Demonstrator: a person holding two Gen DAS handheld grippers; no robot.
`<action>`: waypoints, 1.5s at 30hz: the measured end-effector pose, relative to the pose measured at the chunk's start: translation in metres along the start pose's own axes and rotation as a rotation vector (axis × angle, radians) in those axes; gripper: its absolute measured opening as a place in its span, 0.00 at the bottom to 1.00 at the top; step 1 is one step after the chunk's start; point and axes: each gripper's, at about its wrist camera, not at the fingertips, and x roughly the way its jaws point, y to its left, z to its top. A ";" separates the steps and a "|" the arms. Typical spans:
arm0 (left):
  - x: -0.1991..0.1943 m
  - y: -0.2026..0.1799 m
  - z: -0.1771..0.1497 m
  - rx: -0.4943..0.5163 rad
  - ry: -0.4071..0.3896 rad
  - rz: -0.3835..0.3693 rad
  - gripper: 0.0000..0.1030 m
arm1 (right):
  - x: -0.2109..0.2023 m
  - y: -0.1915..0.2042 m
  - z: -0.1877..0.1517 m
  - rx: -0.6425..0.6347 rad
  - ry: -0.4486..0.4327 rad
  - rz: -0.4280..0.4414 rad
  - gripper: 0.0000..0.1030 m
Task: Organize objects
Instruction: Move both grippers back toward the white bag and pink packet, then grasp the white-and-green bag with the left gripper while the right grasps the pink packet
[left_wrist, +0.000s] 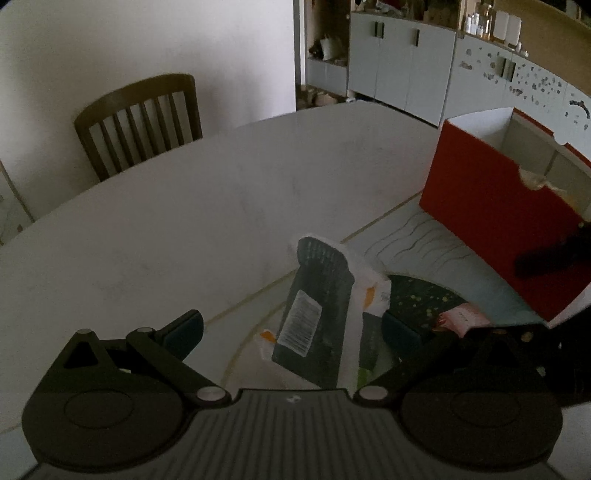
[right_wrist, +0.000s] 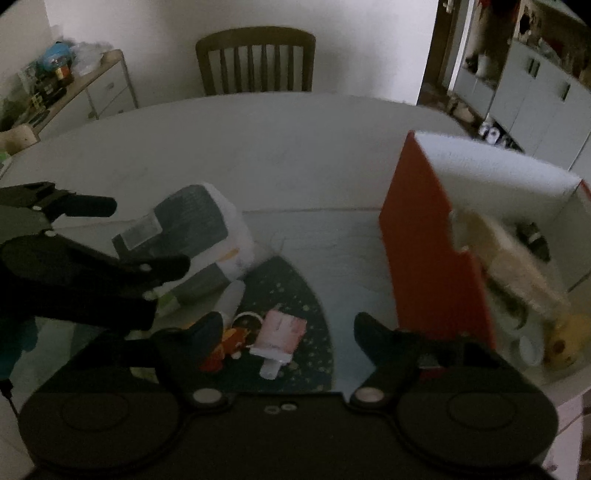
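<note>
Room: dim dining area with plain pale walls, a dark wooden slat-back chair (right_wrist: 255, 61) at the far edge of the table, and grey-white cabinets (left_wrist: 402, 62) with dark handles behind.
Table: large, pale and smooth with a rounded edge (left_wrist: 184, 206); a light blue mat (right_wrist: 332, 251) with a thin cream border covers its near part.
Red box: open cardboard box (right_wrist: 436, 258), matte red outside and white inside, standing at the mat's right edge; the things inside it are blurred.
Pouch: dark, soft packet with white sealed edges (left_wrist: 317, 306), propped tilted near the mat's left edge; it carries a white printed label, too small to read.
Dark placemat: rounded, dark green with pale speckles (right_wrist: 295, 302), lying on the mat beside the pouch.
Pink sachet: small, flat, pale pink packet (right_wrist: 282, 328) with a white end, lying on the speckled placemat; its print is unreadable.
Small items: a white bottle (right_wrist: 232, 295) and an orange-red wrapper (right_wrist: 229, 343) just left of the sachet.
Left gripper: black jaws spread wide (left_wrist: 291, 328), nothing gripped, the pouch showing between them.
Right gripper: jaws partly open (right_wrist: 291, 328), holding nothing, above the pink sachet.
</note>
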 end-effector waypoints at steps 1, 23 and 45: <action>0.002 0.000 0.000 -0.001 0.004 -0.004 1.00 | 0.005 -0.002 0.000 0.015 0.017 0.004 0.74; 0.029 -0.001 -0.005 -0.011 0.071 -0.070 0.58 | 0.043 -0.022 0.003 0.239 0.106 0.056 0.38; -0.036 -0.020 -0.011 -0.165 0.072 -0.071 0.27 | -0.012 -0.030 -0.014 0.259 0.048 0.081 0.25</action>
